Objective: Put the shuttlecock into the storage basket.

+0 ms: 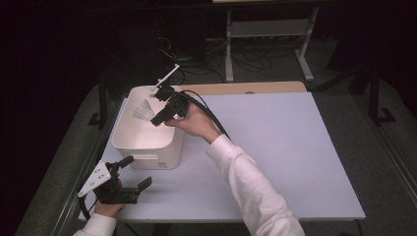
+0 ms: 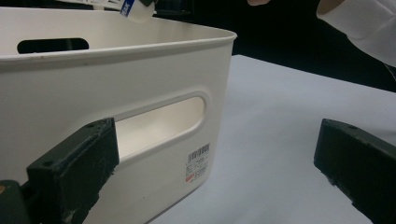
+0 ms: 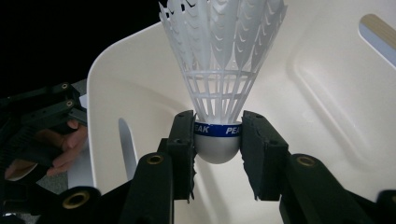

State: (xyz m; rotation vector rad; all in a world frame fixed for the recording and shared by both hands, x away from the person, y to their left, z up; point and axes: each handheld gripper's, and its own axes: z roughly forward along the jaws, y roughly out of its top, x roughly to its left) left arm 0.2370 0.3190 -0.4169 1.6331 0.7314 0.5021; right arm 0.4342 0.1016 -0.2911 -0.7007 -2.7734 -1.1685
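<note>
In the right gripper view, nearest the lens, the right tool (image 3: 218, 140) has its two black jaws clamped on the rounded white cork of a shuttlecock (image 3: 219, 70), either side of a blue band lettered "PEAK"; the white feather skirt fans toward twelve o'clock over the hollow of a white bin (image 3: 327, 84). That lettering and the grip itself cannot be read in the high view, which instead places things: the bin (image 1: 147, 142) stands at about nine o'clock on the pale bench (image 1: 285, 147), and the right tool (image 1: 162, 114) hangs above its open top with the shuttlecock (image 1: 143, 110) pointing toward nine o'clock. The left tool (image 1: 135, 172) rests at the bench's seven o'clock corner, jaws wide apart and holding nothing. The left gripper view adds the bin's (image 2: 140, 74) side wall close up, with a slot handle and a small barcode label (image 2: 197, 162).
</note>
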